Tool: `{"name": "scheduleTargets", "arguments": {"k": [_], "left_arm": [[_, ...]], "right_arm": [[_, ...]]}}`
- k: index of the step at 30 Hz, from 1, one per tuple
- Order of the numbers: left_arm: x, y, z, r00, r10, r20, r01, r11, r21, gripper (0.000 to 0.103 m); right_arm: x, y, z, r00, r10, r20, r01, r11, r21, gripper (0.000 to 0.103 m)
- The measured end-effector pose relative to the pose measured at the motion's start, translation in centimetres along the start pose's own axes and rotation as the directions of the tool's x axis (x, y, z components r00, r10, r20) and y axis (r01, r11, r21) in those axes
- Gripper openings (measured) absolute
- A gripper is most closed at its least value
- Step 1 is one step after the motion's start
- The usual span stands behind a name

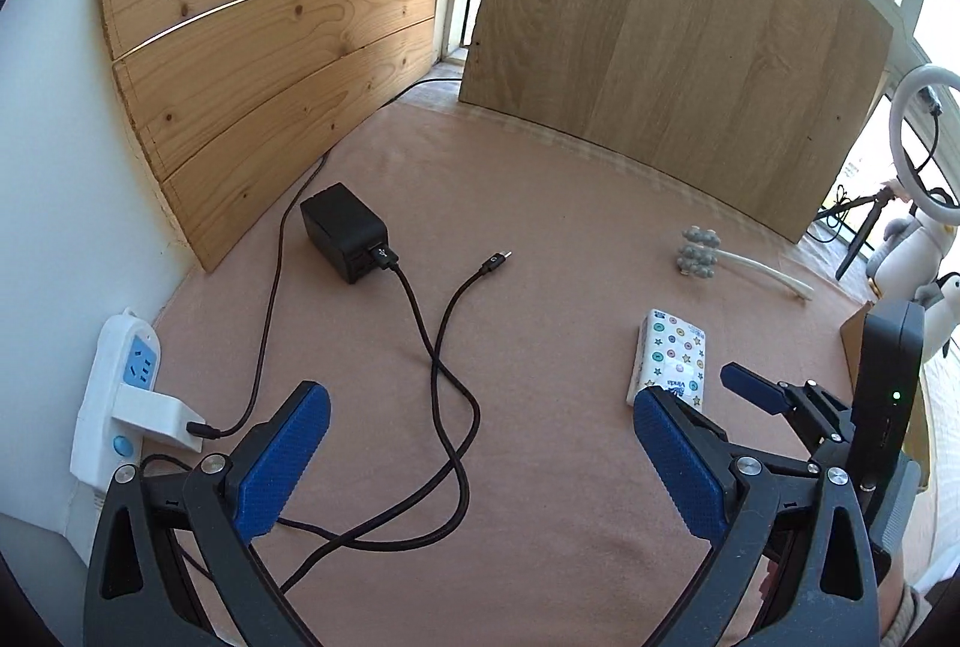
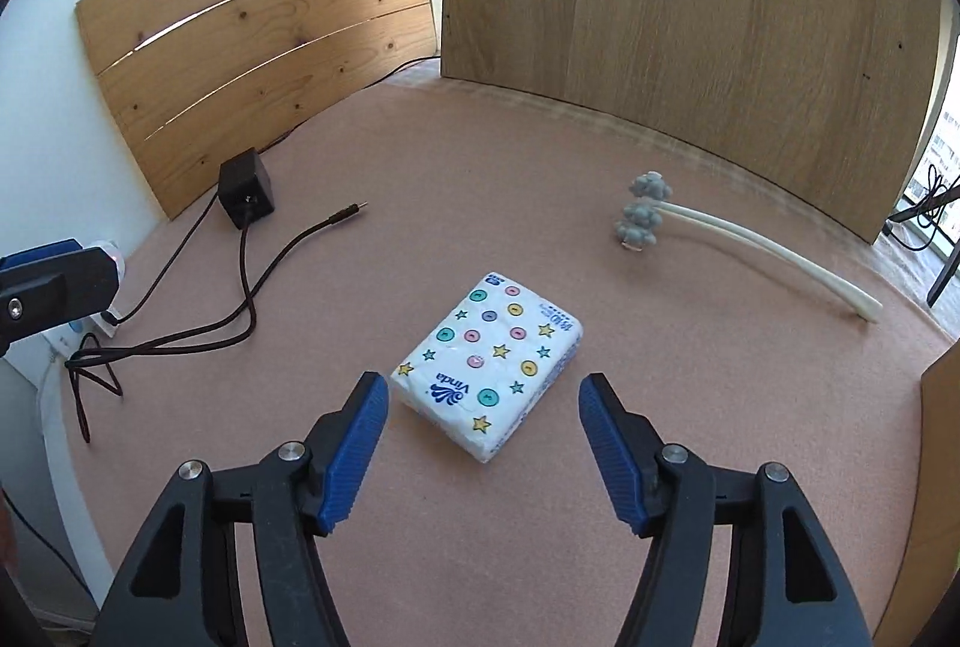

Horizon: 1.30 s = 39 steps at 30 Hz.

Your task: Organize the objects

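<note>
Left wrist view: we see the left gripper (image 1: 480,443) with its blue pads spread wide and nothing between them except a loop of the black cable (image 1: 447,383) lying on the pink tabletop (image 1: 540,203). That cable runs from the black charger block (image 1: 345,230), which sits near the slatted pine board (image 1: 270,41), and ends in a free plug (image 1: 501,257). A white power strip (image 1: 117,395) lies at the left edge with a white adapter plugged into it. The tissue pack (image 1: 672,356) lies just beyond the right-hand pad. Farther back, near the oak panel (image 1: 678,41), we note the grey massage roller (image 1: 699,254) with its white handle. The right gripper (image 1: 696,389) enters from the right, beside the tissue pack.

Right wrist view: we see the right gripper (image 2: 483,392) partly open, holding nothing. The tissue pack (image 2: 489,362) lies flat on the tabletop directly ahead; its near corner sits between the fingertips, and the pads do not touch it. The massage roller (image 2: 645,218) lies well apart to the upper right, the charger block (image 2: 246,188) to the upper left.
</note>
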<state>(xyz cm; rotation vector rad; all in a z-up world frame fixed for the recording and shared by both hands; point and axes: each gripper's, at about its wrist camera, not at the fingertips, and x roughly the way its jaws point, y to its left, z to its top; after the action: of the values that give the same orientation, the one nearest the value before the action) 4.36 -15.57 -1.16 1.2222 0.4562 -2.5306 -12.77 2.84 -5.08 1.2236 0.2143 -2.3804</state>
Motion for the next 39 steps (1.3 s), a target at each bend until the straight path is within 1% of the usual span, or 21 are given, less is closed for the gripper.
{"name": "scheduleTargets", "arguments": {"k": [3, 5, 7, 8, 9, 10, 13, 14, 15, 18, 21, 23, 24, 26, 29, 30, 31, 35, 39], "left_arm": [[0.0, 0.7, -0.4, 1.0, 0.003, -0.007, -0.003, 1.0, -0.014, 0.102], [0.1, 1.1, -0.6, 1.0, 0.007, -0.012, -0.007, 1.0, -0.018, 0.102], [0.1, 1.3, -0.8, 1.0, 0.008, -0.016, -0.009, 1.0, -0.023, 0.102], [0.1, 1.4, -1.0, 1.0, 0.01, -0.018, -0.01, 1.0, -0.025, 0.102], [0.1, 1.6, -1.1, 1.0, 0.011, -0.018, -0.011, 1.0, -0.028, 0.102], [0.0, 1.7, -1.1, 1.0, 0.01, -0.018, -0.011, 0.999, -0.031, 0.102], [0.3, 1.8, -1.3, 0.999, 0.005, -0.031, -0.006, 0.999, -0.035, 0.102], [0.5, 1.8, -1.4, 0.999, -0.002, -0.038, 0.0, 0.999, -0.038, 0.102], [0.7, 1.7, -1.5, 0.999, -0.014, -0.05, 0.012, 0.999, -0.043, 0.102], [1.6, 1.4, -1.5, 0.992, -0.07, -0.105, 0.063, 0.995, -0.075, 0.102], [2.9, 0.2, -1.7, 0.974, -0.154, -0.166, 0.14, 0.986, -0.088, 0.102], [3.9, -1.0, -2.0, 0.962, -0.167, -0.214, 0.157, 0.986, -0.064, 0.102], [4.4, -1.6, -2.3, 0.954, -0.174, -0.244, 0.167, 0.985, -0.051, 0.102], [5.4, -2.4, -2.8, 0.929, -0.216, -0.301, 0.203, 0.976, -0.074, 0.102], [7.0, -3.6, -4.0, 0.879, -0.268, -0.394, 0.228, 0.963, -0.146, 0.102], [7.4, -4.1, -4.4, 0.867, -0.27, -0.419, 0.226, 0.962, -0.153, 0.102], [7.8, -4.6, -4.8, 0.86, -0.266, -0.436, 0.221, 0.963, -0.151, 0.102], [8.3, -6.9, -5.8, 0.849, -0.214, -0.482, 0.194, 0.977, -0.092, 0.101], [7.7, -9.3, -6.2, 0.85, -0.16, -0.502, 0.162, 0.986, -0.039, 0.101]], "right_arm": [[1.5, 1.1, 0.2, 0.999, -0.046, -0.02, 0.046, 0.998, 0.031, 0.064], [2.0, 1.3, 0.3, 0.996, -0.088, -0.016, 0.088, 0.995, 0.044, 0.065], [2.3, 1.0, 0.3, 0.993, -0.119, 0.004, 0.119, 0.991, 0.064, 0.065], [2.5, 0.8, 0.3, 0.988, -0.153, 0.012, 0.152, 0.987, 0.061, 0.065], [2.7, 0.5, 0.1, 0.985, -0.172, 0.004, 0.172, 0.983, 0.06, 0.065], [3.0, 0.0, -0.1, 0.986, -0.166, -0.009, 0.166, 0.983, 0.075, 0.065], [3.1, -1.5, -0.8, 0.994, -0.112, -0.005, 0.112, 0.988, 0.111, 0.064], [3.1, -1.8, -1.0, 0.995, -0.101, -0.011, 0.102, 0.989, 0.107, 0.051], [2.8, -2.0, -1.2, 0.996, -0.088, -0.006, 0.088, 0.991, 0.098, 0.048], [1.8, -1.4, -2.4, 0.999, -0.035, 0.014, 0.035, 0.999, 0.03, 0.048], [0.5, 0.6, -4.7, 1.0, 0.022, 0.011, -0.021, 0.997, -0.08, 0.048], [-0.7, 2.3, -6.6, 0.999, 0.043, 0.014, -0.04, 0.985, -0.167, 0.048], [-1.2, 3.0, -7.4, 0.999, 0.051, 0.013, -0.048, 0.978, -0.201, 0.048], [-2.3, 3.9, -8.9, 0.999, 0.051, 0.016, -0.045, 0.97, -0.241, 0.048], [-3.5, 4.9, -10.6, 0.999, 0.027, 0.028, -0.019, 0.965, -0.263, 0.048], [-3.8, 5.1, -11.0, 0.999, 0.023, 0.03, -0.015, 0.965, -0.262, 0.048], [-4.1, 5.3, -11.4, 0.999, 0.018, 0.033, -0.009, 0.966, -0.258, 0.048], [-4.9, 6.0, -12.6, 0.999, -0.003, 0.052, 0.016, 0.969, -0.246, 0.048], [-5.4, 6.6, -13.3, 0.998, -0.017, 0.061, 0.031, 0.969, -0.246, 0.048]]}}
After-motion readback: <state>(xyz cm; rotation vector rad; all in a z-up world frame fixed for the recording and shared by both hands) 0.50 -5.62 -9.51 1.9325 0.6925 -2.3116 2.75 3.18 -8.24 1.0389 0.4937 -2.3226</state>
